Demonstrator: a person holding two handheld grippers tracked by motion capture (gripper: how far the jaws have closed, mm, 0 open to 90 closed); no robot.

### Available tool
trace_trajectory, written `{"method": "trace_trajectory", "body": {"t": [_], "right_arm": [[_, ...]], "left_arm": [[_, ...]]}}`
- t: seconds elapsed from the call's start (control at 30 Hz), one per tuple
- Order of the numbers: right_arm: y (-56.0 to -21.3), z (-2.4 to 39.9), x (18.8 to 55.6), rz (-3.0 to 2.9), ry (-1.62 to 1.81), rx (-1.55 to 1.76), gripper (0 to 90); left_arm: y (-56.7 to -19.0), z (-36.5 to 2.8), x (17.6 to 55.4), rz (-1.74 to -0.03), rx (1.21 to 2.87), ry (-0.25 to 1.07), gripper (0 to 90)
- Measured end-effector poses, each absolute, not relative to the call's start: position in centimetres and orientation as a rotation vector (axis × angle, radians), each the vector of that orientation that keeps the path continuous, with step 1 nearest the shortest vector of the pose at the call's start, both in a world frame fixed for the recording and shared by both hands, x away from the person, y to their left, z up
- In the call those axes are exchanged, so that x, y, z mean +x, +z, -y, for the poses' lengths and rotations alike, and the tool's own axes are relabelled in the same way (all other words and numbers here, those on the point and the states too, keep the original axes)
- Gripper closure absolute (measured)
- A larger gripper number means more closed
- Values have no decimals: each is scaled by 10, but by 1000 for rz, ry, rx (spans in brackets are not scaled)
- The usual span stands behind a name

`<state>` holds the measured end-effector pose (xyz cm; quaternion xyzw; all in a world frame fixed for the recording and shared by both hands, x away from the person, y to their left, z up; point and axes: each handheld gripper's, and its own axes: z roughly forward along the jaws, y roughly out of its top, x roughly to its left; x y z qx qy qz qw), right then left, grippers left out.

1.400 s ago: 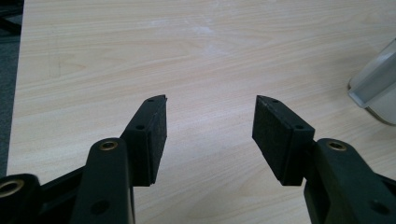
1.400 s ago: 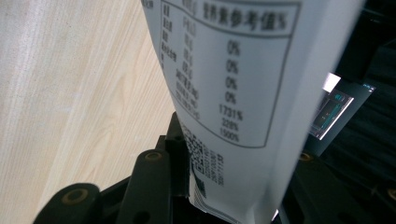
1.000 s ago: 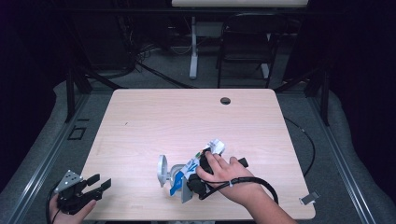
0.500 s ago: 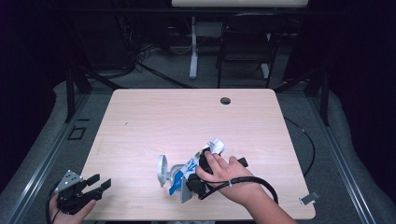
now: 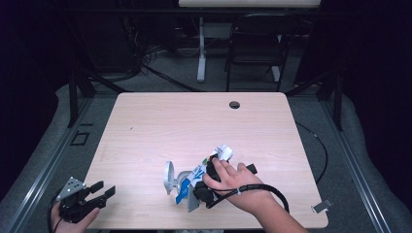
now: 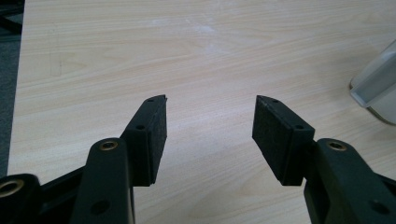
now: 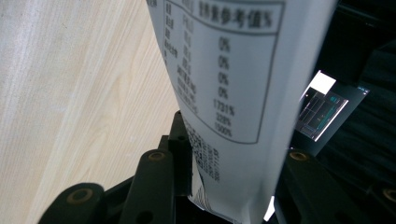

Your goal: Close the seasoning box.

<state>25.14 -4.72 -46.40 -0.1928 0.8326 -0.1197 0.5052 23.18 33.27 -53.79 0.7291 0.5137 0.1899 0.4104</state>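
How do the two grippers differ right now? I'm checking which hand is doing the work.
The right gripper is shut on a white printed pouch; the left gripper stands open with nothing between its pads. In the high view the right gripper is over the table near its front edge, beside a grey container, while the left gripper hangs off the table's front left corner. Both have black jaws and are hand-held.

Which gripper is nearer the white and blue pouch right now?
Right. The right gripper has the white and blue pouch clamped between its jaws, near the table's front edge. The left gripper sits open, well off to the pouch's left at the table's front left corner.
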Motion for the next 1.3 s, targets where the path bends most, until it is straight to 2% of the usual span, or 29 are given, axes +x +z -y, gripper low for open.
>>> {"method": "trace_trajectory", "body": {"t": [1.3], "right_arm": [[-462,46,250,-1988,-294,-502,699]], "left_arm": [[-540,-333,232,-1294,1837,474,455]]}}
